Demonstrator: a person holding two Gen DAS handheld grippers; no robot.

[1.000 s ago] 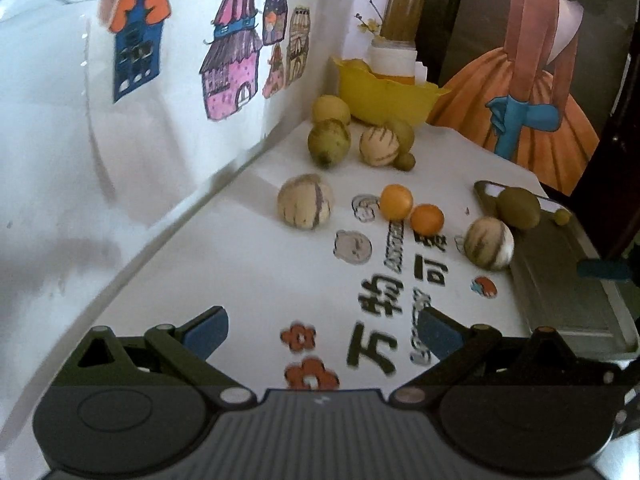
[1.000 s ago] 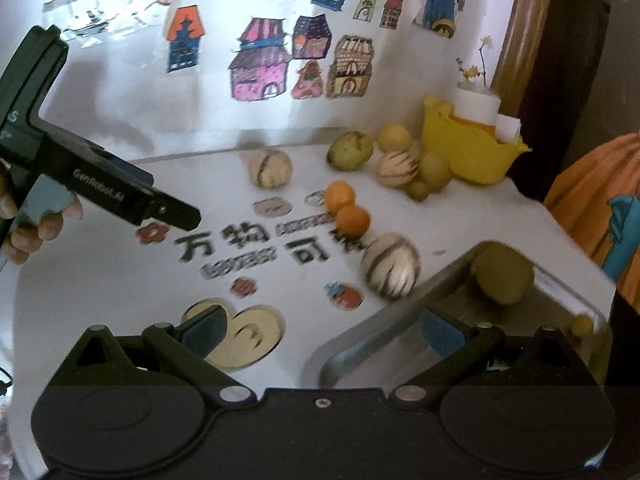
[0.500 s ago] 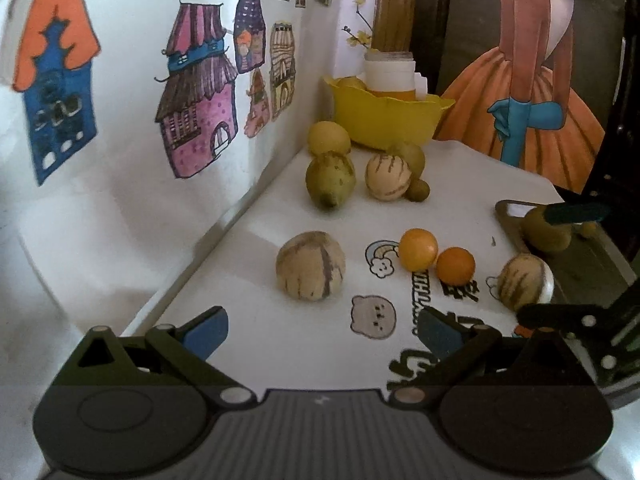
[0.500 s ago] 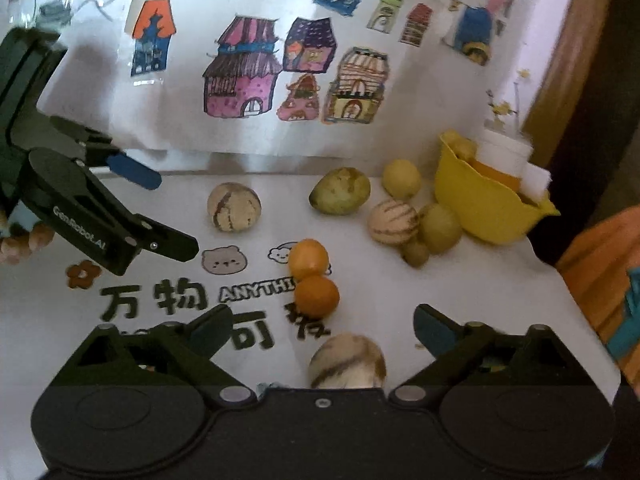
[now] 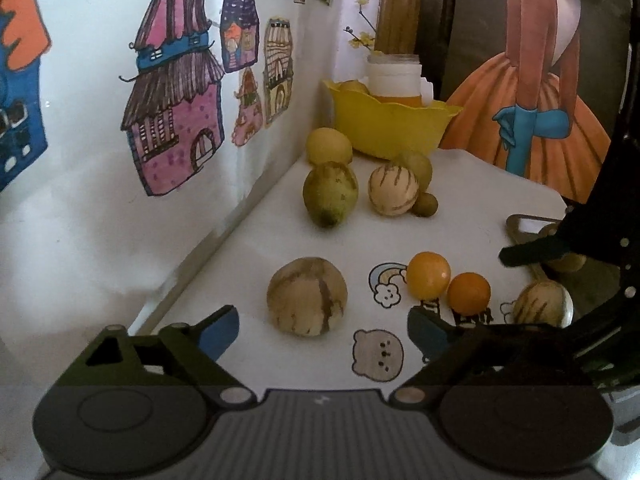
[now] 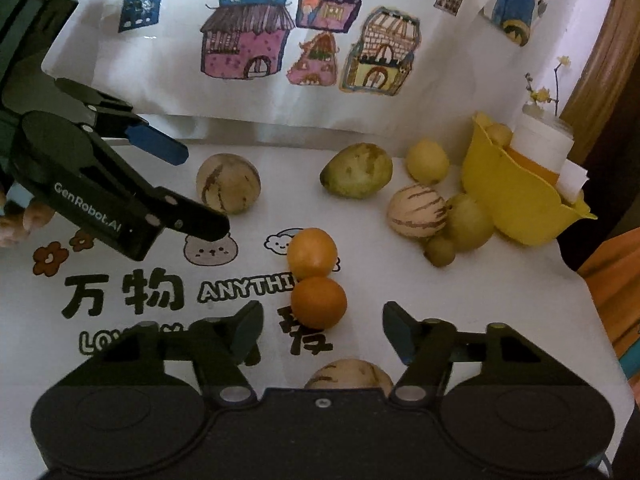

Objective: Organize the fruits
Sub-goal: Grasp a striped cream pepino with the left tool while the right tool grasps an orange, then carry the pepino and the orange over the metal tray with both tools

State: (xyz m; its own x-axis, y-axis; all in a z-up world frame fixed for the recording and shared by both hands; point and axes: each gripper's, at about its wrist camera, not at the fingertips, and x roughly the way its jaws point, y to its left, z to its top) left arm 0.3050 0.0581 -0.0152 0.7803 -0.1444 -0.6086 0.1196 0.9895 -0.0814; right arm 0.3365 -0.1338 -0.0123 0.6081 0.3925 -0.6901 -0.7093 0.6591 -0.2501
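Most fruit was still loose on the worktop [image 6: 520, 300]; sorting was at an early stage. Rear group by the wall: green pear-shaped fruit [image 6: 357, 176], yellow fruit [image 6: 427, 161], striped melon [image 6: 417, 210], two greenish fruits beside it. Centre: two oranges [image 6: 316, 276], touching. Nearer the left side: a second striped melon [image 6: 228, 183]. A third striped melon [image 6: 348, 376] sat right under the right tool [image 6: 320, 330].

Already stowed, as far as visible: one small yellow fruit in the yellow bowl [image 6: 516, 200], next to a container; approx. one or two fruits on the metal tray [image 5: 524, 224], mostly hidden by the right tool's arm in the left view.

Left tool [image 5: 320, 330]: jaws wide, just started closing, nothing gripped; second melon lay just ahead of the gap. Right tool: jaws had just been closing, approx. half-way, pads touching nothing; nearer orange ahead, not gripped.

Est. remaining: eight-plus items to pick and place.
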